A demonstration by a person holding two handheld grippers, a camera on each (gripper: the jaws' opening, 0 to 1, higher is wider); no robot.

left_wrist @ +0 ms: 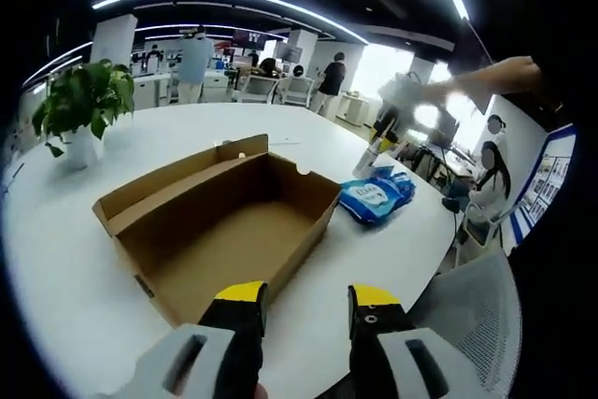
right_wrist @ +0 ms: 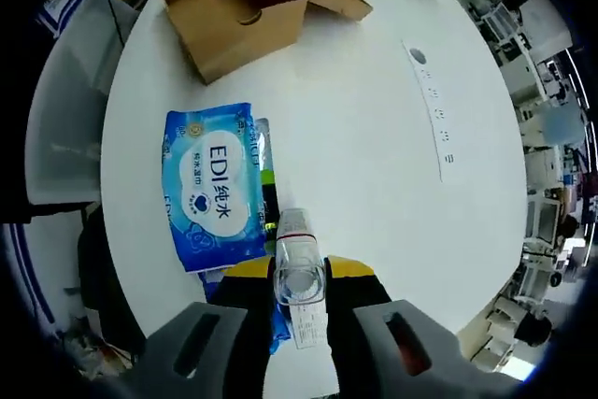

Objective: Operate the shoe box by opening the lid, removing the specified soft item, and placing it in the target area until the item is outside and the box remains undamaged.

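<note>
1. In the left gripper view the box (left_wrist: 224, 221) sits in the middle of the frame on the white table (left_wrist: 56, 259), lid folded back toward the upper left, its inside bare brown cardboard. No tear or crush shows, so the opening step looks done cleanly.
2. The left gripper (left_wrist: 306, 304) rises from the bottom of that frame, jaws parted with nothing between them. It hangs just off the box's near wall, likely kept there to steady the box if needed.
3. The blue pack (right_wrist: 213, 184), a soft packet of wipes, lies left of centre in the right gripper view, flat on the table and well apart from the box (right_wrist: 245, 8) at the top. It is outside the box, so the removal seems finished.
4. The right gripper (right_wrist: 299, 279) at the bottom centre of its frame is clamped on a clear bottle (right_wrist: 299, 273), held upright beside the pack.
5. A plant (left_wrist: 84, 100) stands upper left in the left gripper view; a power strip (right_wrist: 432, 105) lies at the right of the right gripper view.
</note>
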